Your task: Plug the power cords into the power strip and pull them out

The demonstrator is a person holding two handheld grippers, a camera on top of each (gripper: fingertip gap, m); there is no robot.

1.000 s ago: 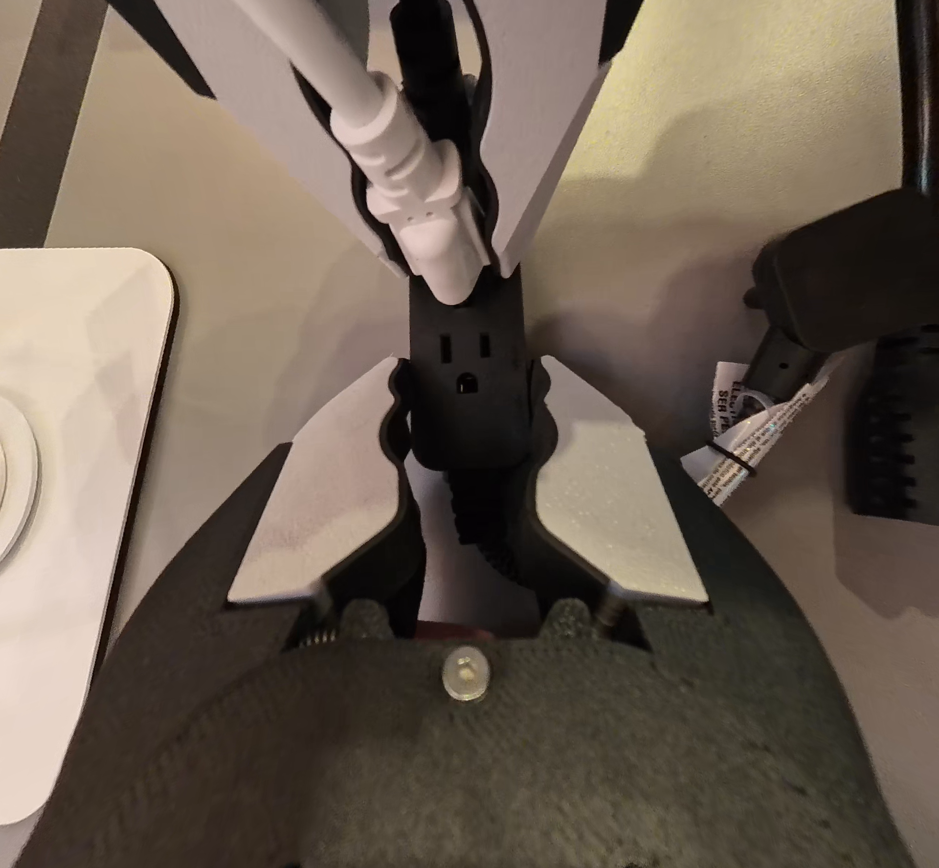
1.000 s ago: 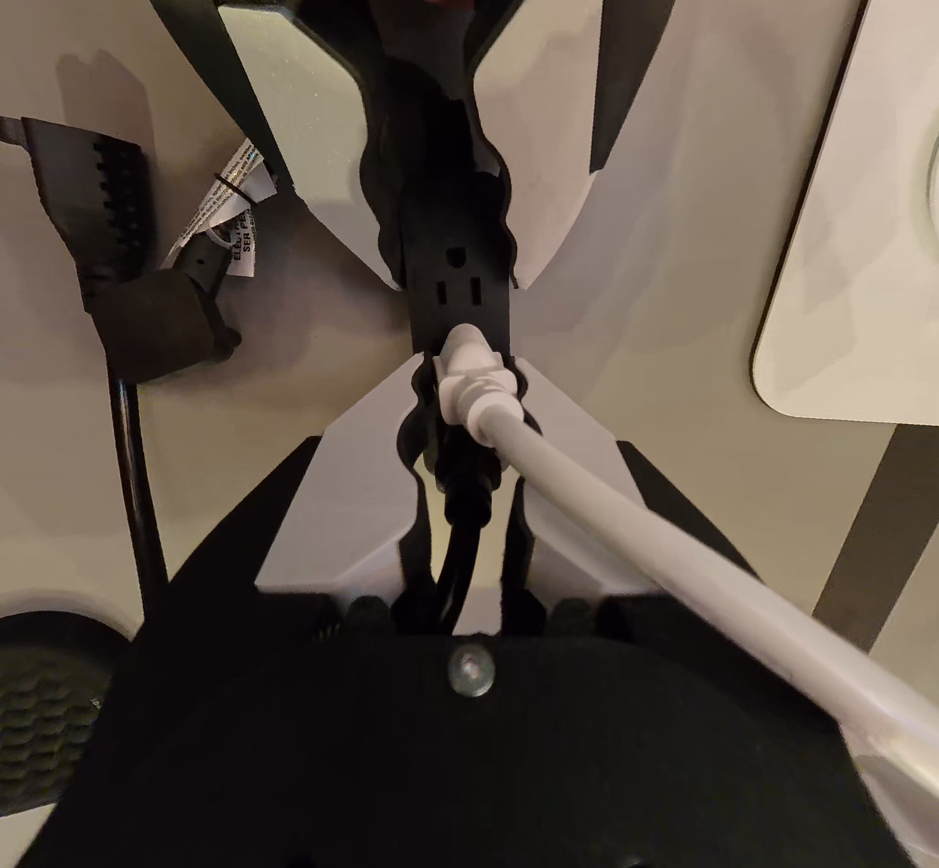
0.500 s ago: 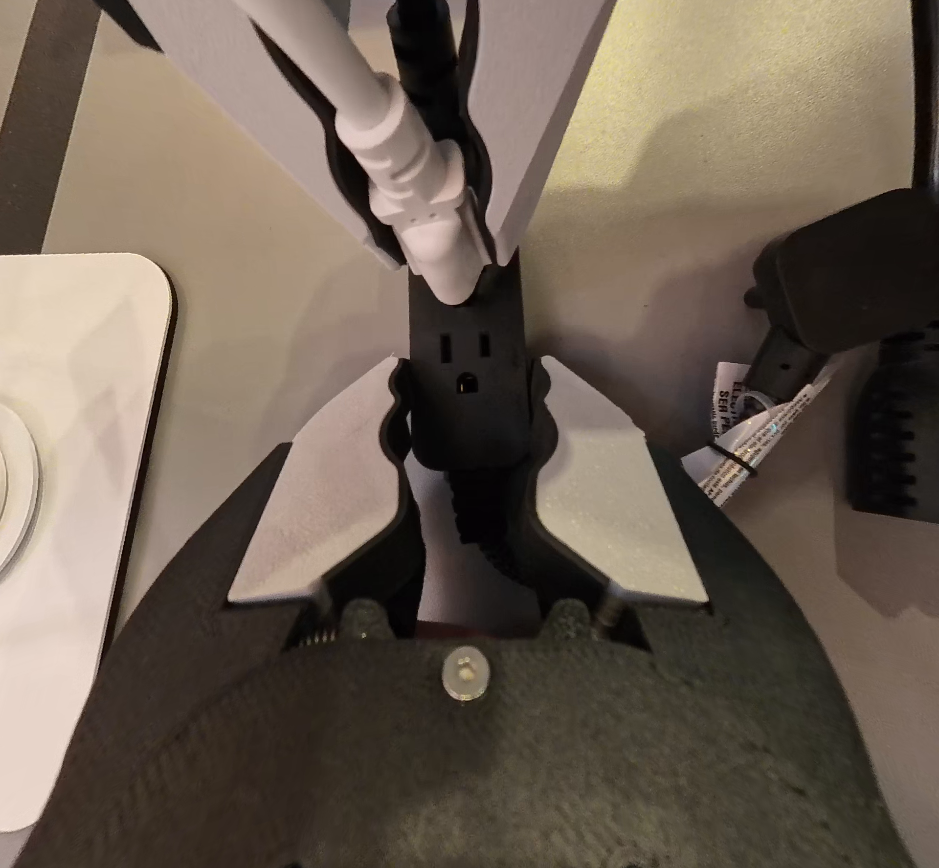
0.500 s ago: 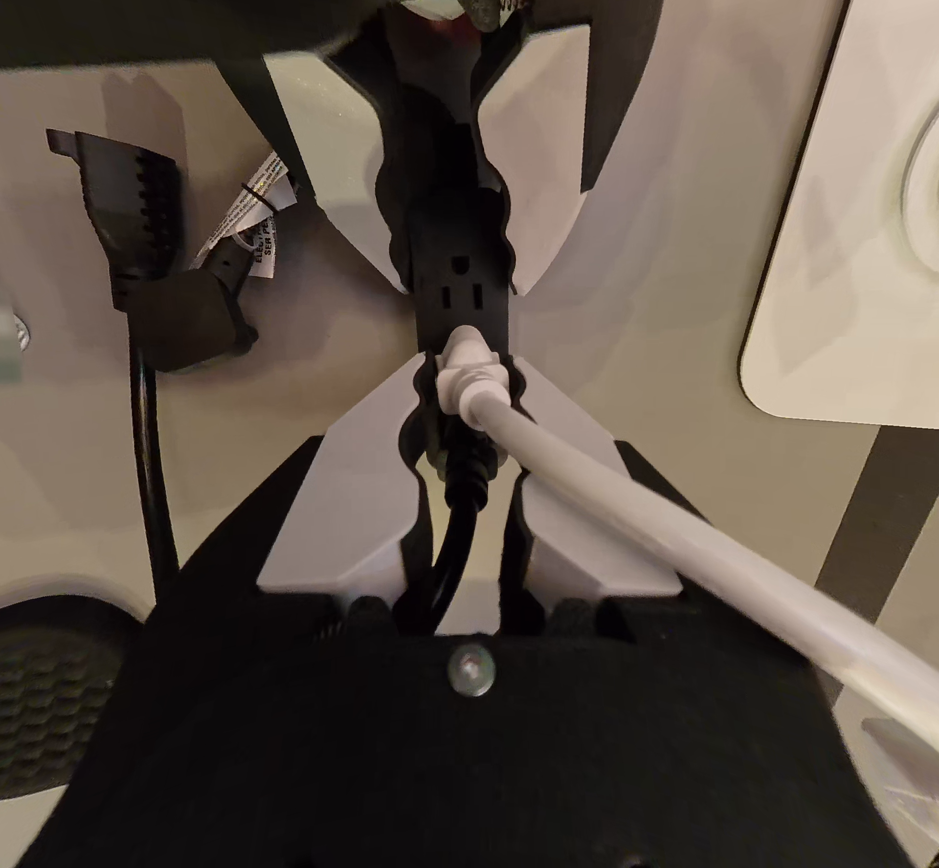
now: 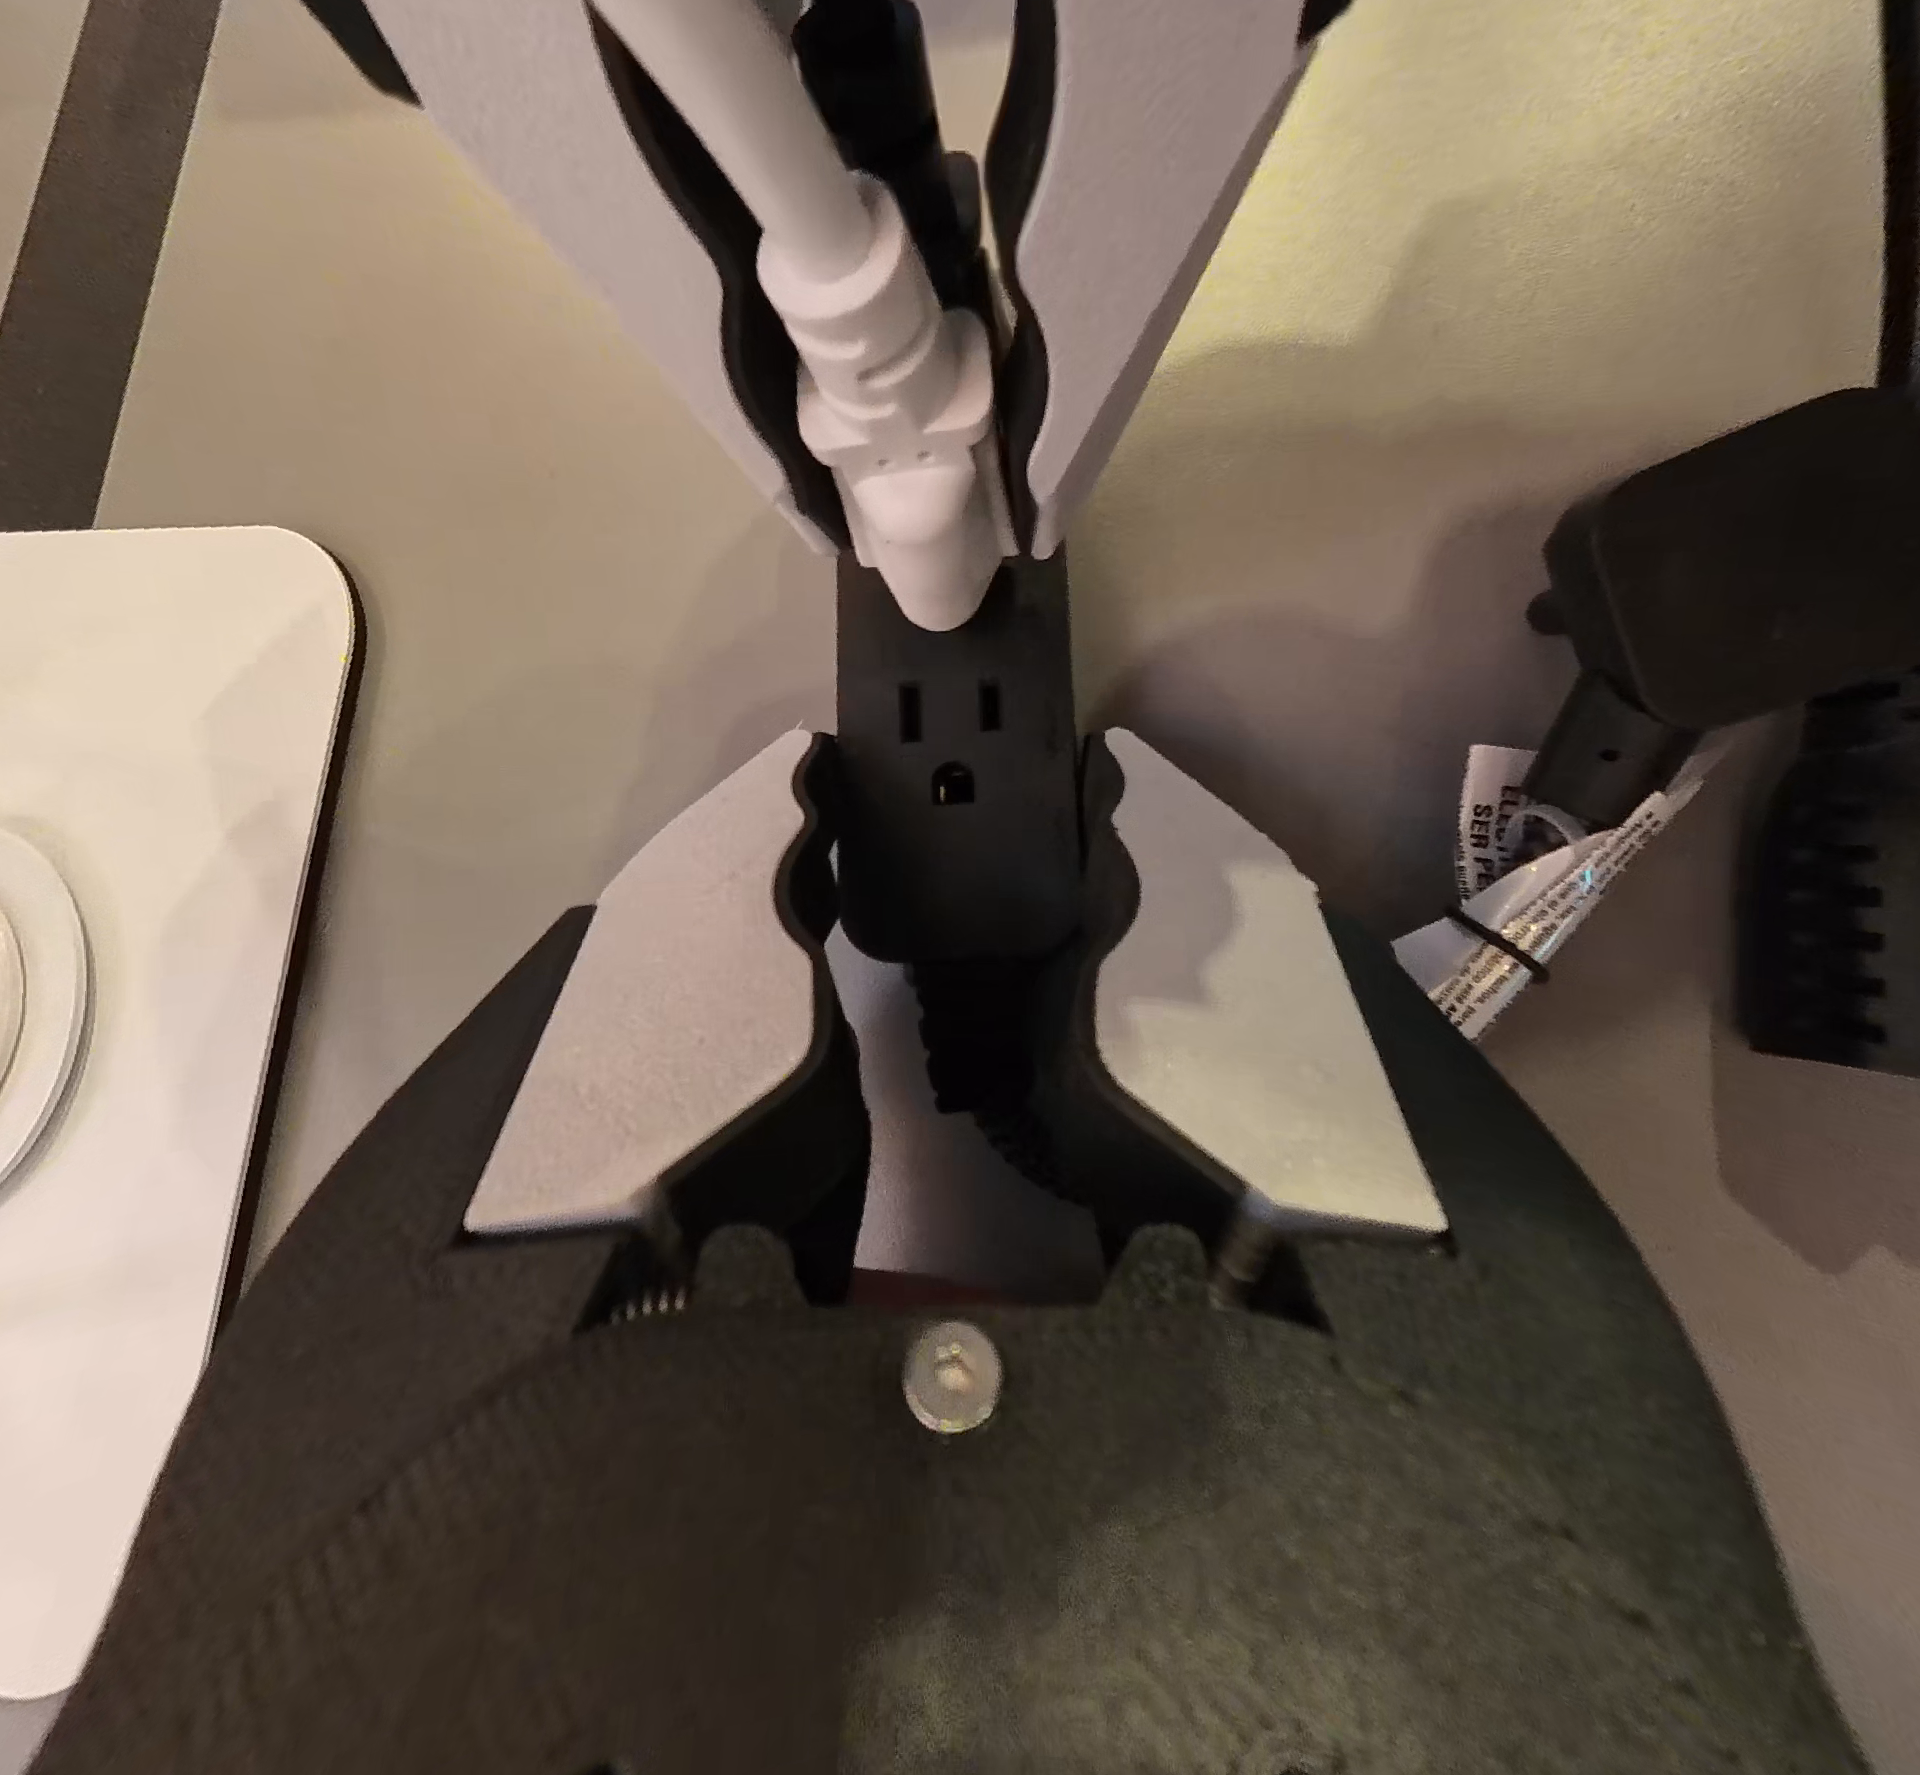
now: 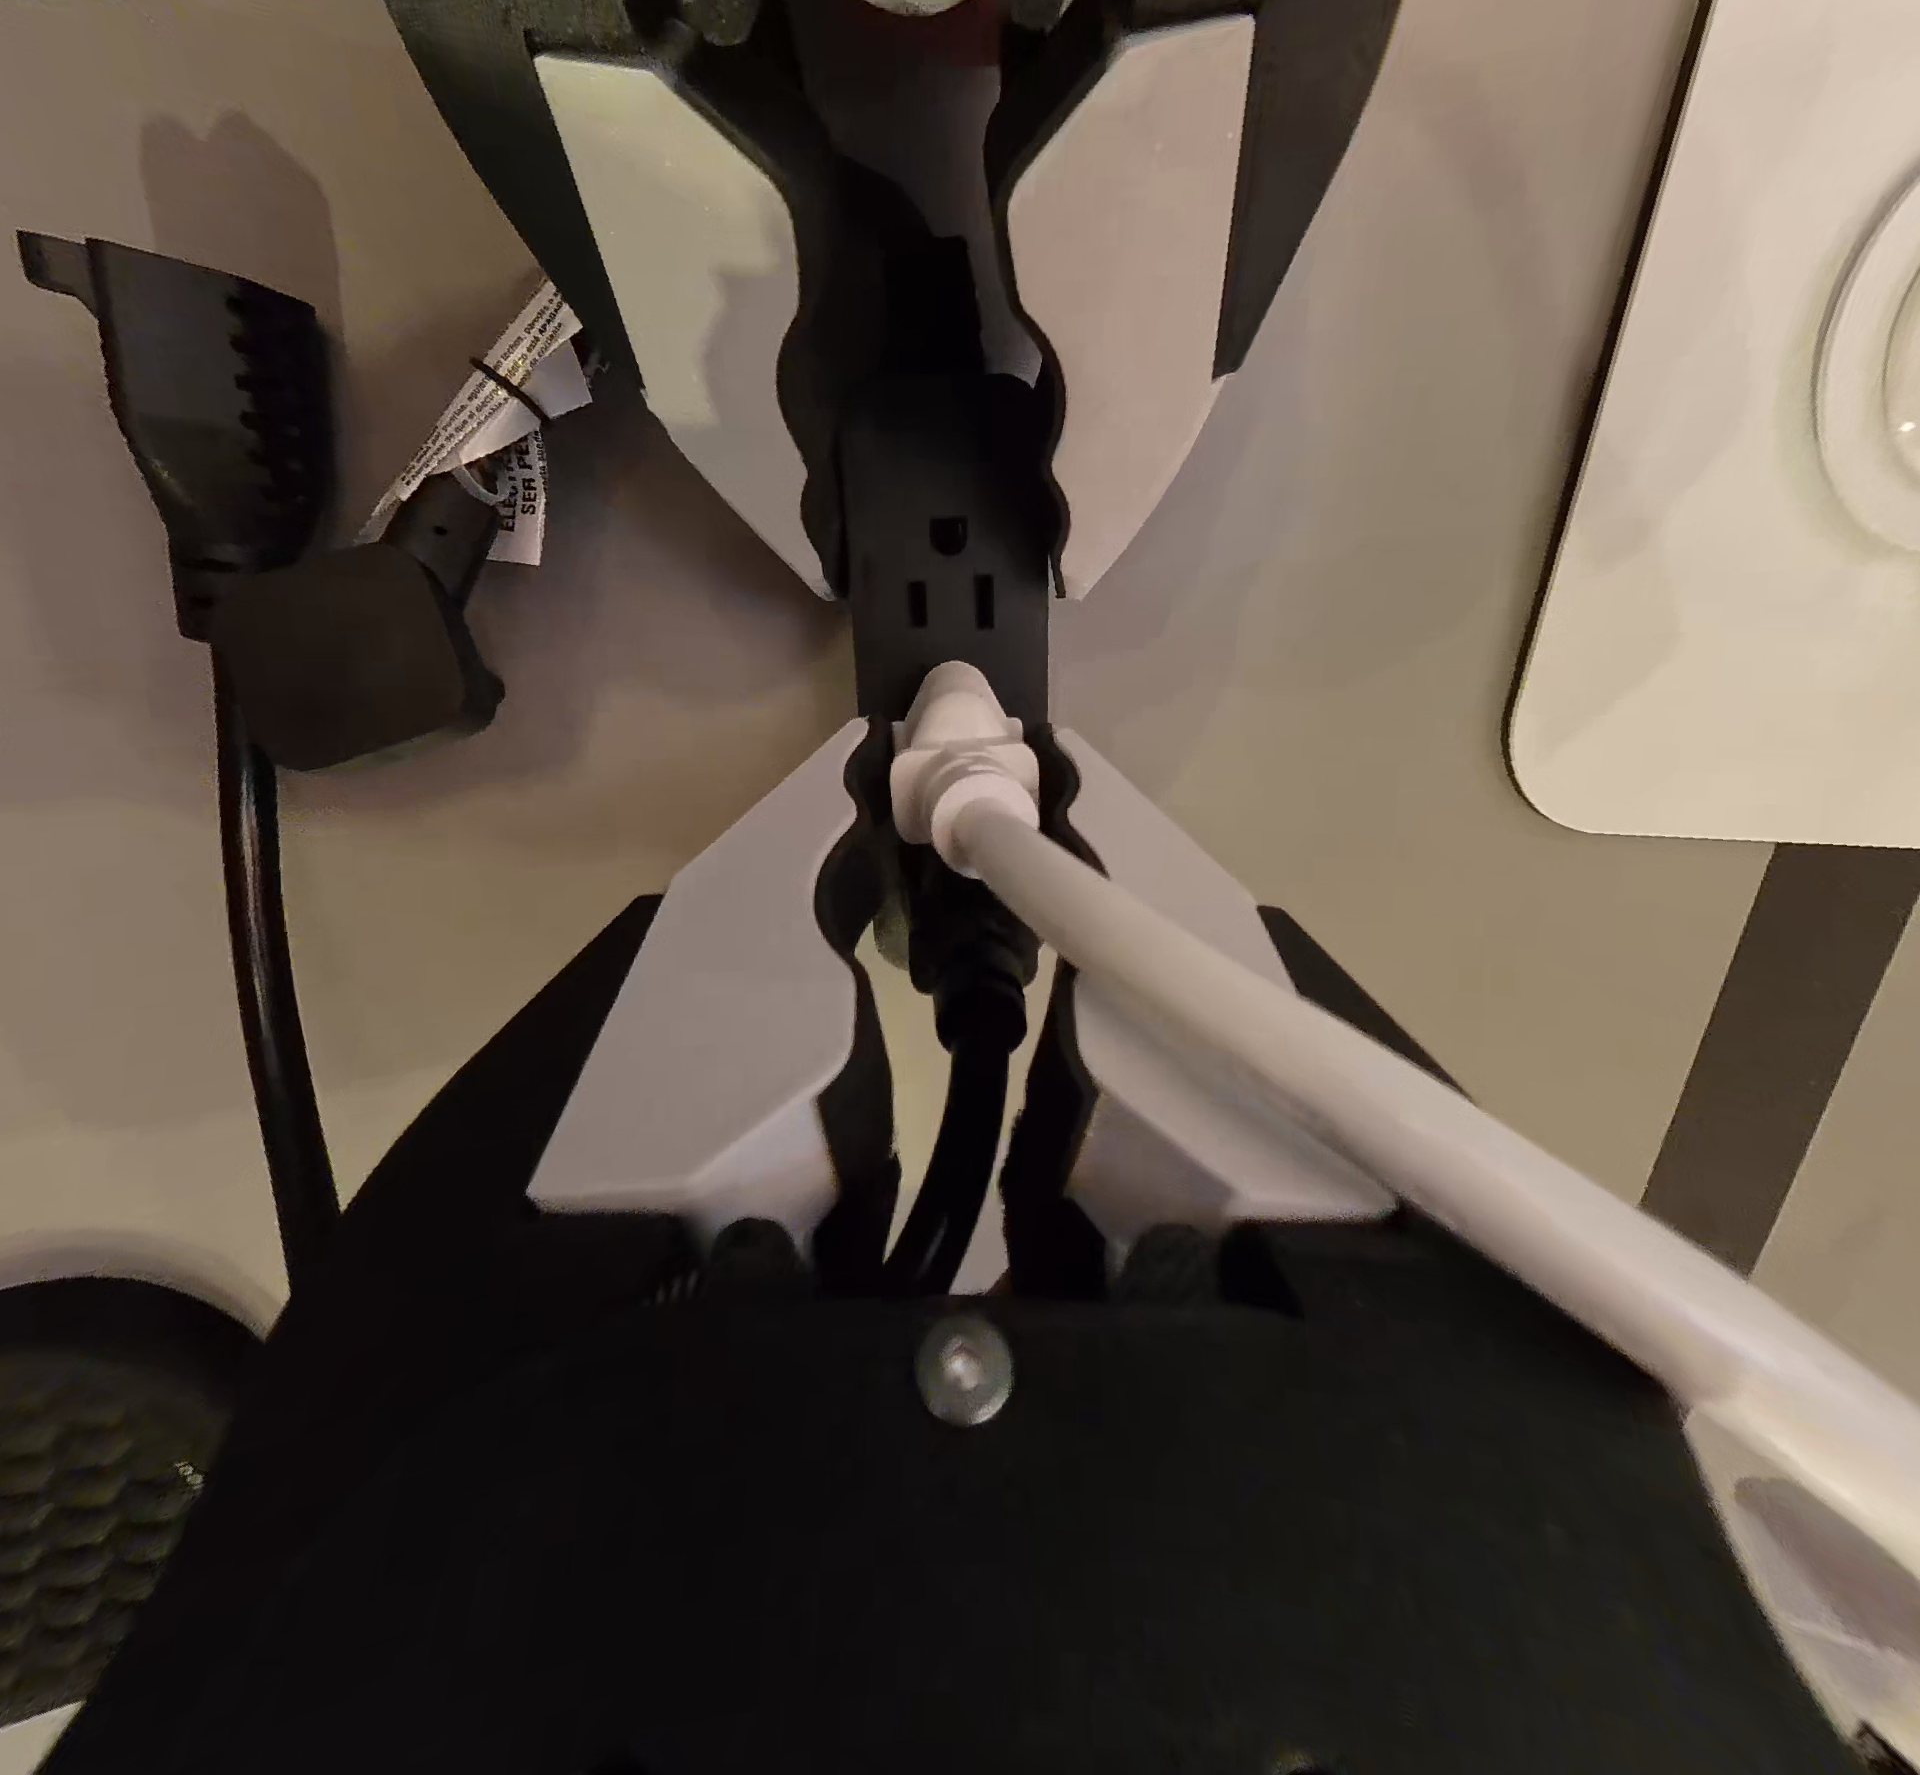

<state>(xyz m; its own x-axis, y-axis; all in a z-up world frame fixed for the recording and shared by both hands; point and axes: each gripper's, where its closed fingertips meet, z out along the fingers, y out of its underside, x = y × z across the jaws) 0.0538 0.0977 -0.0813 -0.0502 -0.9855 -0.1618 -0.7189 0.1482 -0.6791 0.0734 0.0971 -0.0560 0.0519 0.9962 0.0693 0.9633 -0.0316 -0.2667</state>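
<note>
A small black power strip (image 5: 956, 852) lies on the pale table, one free outlet facing up. My left gripper (image 5: 956, 754) is shut on the strip's cord end. A white plug (image 5: 904, 478) with a thick white cord sits in the strip's far outlet. My right gripper (image 6: 958, 738) is shut around the white plug (image 6: 961, 738); a black plug and cord (image 6: 971, 987) also run between its fingers. In the left wrist view the right gripper (image 5: 935, 536) comes in from the top. In the right wrist view the left gripper (image 6: 945, 587) holds the strip (image 6: 945, 541) from the far side.
A loose black plug (image 5: 1725, 613) with a white tag (image 5: 1527, 904) and a ribbed black piece (image 5: 1839, 894) lie right of the strip; they show at left in the right wrist view (image 6: 343, 665). A white rounded board (image 5: 156, 790) lies on the other side. My two grippers' fingertips are within a few centimetres of each other.
The two grippers have drawn slightly closer; the left gripper's body fills more of the top of the right wrist view. The white plug stays in the strip and both grips hold.
</note>
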